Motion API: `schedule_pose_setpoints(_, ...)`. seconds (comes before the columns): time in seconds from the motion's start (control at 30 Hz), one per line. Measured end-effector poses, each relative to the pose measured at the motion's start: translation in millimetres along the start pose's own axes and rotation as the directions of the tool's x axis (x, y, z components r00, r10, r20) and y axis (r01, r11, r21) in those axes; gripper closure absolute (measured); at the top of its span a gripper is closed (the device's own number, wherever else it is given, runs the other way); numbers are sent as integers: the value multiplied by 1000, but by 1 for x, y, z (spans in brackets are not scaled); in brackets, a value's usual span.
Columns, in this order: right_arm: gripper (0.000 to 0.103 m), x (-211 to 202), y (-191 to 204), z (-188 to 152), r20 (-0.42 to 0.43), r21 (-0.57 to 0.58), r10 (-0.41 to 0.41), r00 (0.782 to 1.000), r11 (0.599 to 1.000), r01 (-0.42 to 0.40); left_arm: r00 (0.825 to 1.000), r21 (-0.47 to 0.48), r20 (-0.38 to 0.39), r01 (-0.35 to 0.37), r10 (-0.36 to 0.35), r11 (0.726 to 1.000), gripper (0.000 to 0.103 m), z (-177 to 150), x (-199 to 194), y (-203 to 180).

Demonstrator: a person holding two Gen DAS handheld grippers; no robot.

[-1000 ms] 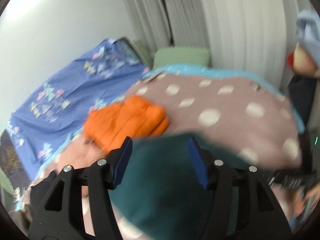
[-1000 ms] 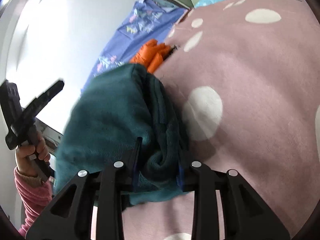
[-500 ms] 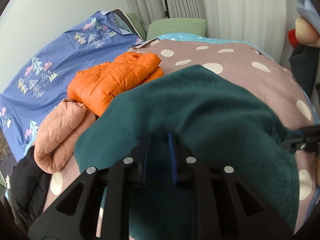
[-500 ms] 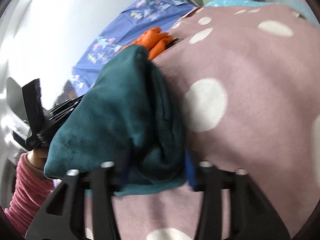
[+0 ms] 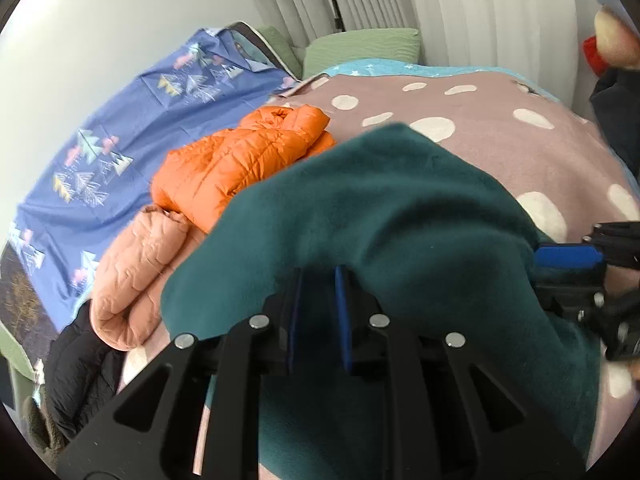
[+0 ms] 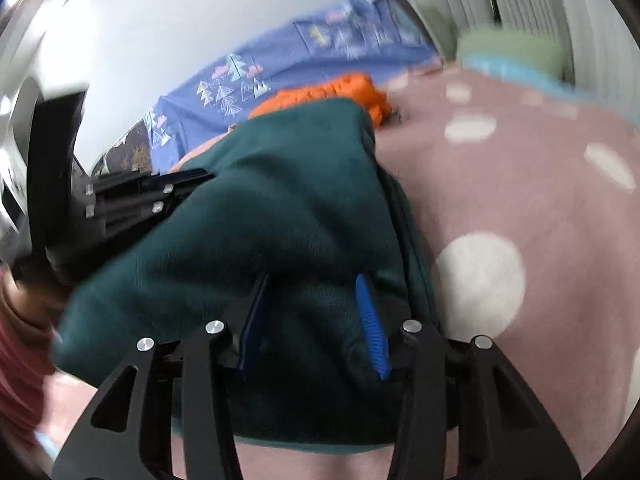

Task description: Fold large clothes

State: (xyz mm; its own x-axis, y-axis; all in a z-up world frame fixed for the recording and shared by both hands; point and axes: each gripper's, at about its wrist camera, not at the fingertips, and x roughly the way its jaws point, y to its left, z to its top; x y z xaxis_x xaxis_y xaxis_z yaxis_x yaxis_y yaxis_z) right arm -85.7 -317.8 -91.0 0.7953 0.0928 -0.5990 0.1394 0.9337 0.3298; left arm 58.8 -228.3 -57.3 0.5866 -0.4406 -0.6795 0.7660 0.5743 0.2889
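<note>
The teal fleece (image 5: 400, 216) is lying bunched and doubled over on the dotted blanket (image 5: 540, 148) of the bed, so folding looks partway done, with squaring and flattening left. The left gripper (image 5: 316, 312) is pinching a fold of it, jaws nearly closed. The right gripper (image 6: 312, 320) is straddling a thick roll, its jaws closing on the cloth between them. Beyond, an orange jacket (image 5: 240, 160) and a pink one (image 5: 136, 264) are lying already folded.
</note>
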Motion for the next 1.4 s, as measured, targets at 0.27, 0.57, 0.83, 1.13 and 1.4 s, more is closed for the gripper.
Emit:
schedule_pose_setpoints(0.27,61,-6,-10,5,-54,44,29,998,999,-26,999,65,-24,-28,30,997,90,11,-3,-6)
schedule_pose_setpoints(0.57,61,1,-4,9,-36,62,35,999,998,-33,999,155,22,34,-38,987,88,68,-14,-26)
schedule_pose_setpoints(0.83,61,7,-4,9,-25,36,6,1000,999,-5,970,333,-237,32,51,942,86,76,105,-54)
schedule_pose_setpoints(1.13,61,0,-5,6,-20,58,35,999,998,-34,987,319,-153,-5,57,948,86,75,72,-49)
schedule_pose_setpoints(1.4,61,0,-14,7,-22,86,80,997,993,-78,995,147,-99,20,-5,989,77,54,38,5)
